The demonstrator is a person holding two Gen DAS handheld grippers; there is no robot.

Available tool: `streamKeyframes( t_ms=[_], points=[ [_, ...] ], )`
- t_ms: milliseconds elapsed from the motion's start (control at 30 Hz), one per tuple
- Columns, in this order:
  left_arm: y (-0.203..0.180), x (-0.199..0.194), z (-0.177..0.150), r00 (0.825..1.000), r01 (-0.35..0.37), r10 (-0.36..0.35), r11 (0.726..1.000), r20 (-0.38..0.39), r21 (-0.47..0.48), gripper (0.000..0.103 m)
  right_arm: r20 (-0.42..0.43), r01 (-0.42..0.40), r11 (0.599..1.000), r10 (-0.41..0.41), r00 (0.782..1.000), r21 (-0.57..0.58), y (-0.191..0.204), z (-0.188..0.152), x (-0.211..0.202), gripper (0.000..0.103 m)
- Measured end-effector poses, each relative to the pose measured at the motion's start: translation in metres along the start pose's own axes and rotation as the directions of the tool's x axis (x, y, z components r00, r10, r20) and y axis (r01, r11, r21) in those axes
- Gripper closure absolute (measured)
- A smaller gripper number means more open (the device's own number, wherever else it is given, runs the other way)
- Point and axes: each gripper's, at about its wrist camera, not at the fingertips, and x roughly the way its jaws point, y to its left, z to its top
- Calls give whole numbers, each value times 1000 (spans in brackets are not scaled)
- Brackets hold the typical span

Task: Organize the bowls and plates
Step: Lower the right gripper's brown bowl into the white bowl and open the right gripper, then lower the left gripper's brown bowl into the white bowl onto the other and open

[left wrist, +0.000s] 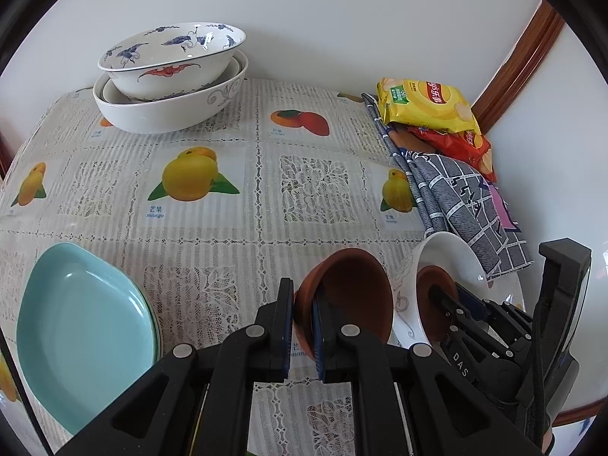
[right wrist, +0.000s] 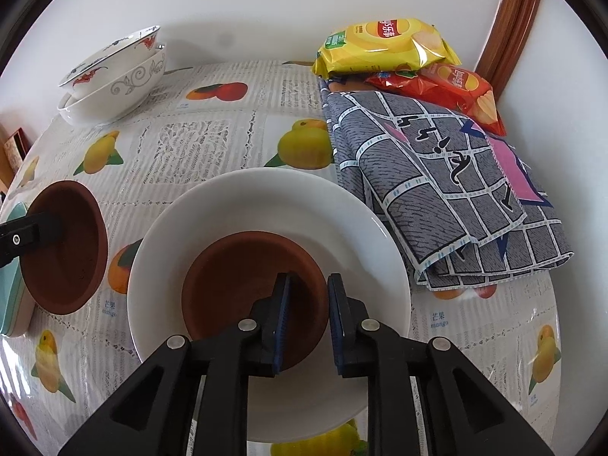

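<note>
Left gripper (left wrist: 303,323): clenched on the rim of a round terracotta-brown saucer (left wrist: 349,296), matte and unglazed in look, held tilted above the table.
Right gripper (right wrist: 308,323): released; the pads stand apart on either side of the near rim of a second brown saucer (right wrist: 243,281), without pressing it.
Second saucer: lies flat in the middle of a glossy white round plate (right wrist: 266,205).
White plate: rests on the tablecloth (right wrist: 197,144), just beside a folded grey checked cloth (right wrist: 437,182).
Tablecloth: smooth plastic, lace-patterned panels with printed mangoes.
Pale blue dishes (left wrist: 83,326): oval, glazed, stacked at the near left edge.
Bowl stack (left wrist: 171,76): porcelain, a blue crane and red bat painted bowl nested in plainer white ones, far left.
Snack bags (left wrist: 429,106): crinkled foil, yellow over red, on the cloth's far end.
</note>
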Motion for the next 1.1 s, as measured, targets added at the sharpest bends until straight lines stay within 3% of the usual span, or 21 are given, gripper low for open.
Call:
streamKeyframes(
  t_ms=[167, 233, 300, 600, 833, 1100],
  points=[
    [-2, -3, 0, 1000, -5, 5, 1000, 9, 6, 94, 1, -26, 1000, 26, 1000, 13, -2, 0, -4, 80],
    [-5, -6, 0, 1000, -6, 6, 1000, 15, 10, 94, 24, -37, 999, 36, 999, 23, -4, -1, -9, 67],
    [-9, -9, 0, 1000, -5, 4, 1000, 23, 19, 94, 52, -44, 998, 42, 998, 40, -8, -3, -16, 63],
    [-37, -16, -3, 999, 7, -9, 998, 38, 68, 94, 111, -110, 990, 100, 989, 90, -30, -12, -45, 63],
    [-58, -15, -3, 999, 23, -27, 996, 44, 81, 94, 185, -111, 986, 86, 979, 128, -57, -25, -75, 63],
    [-85, 1, -5, 999, 27, -29, 995, 20, 100, 94, 177, -84, 978, 50, 983, 192, -92, -46, -81, 63]
  ],
)
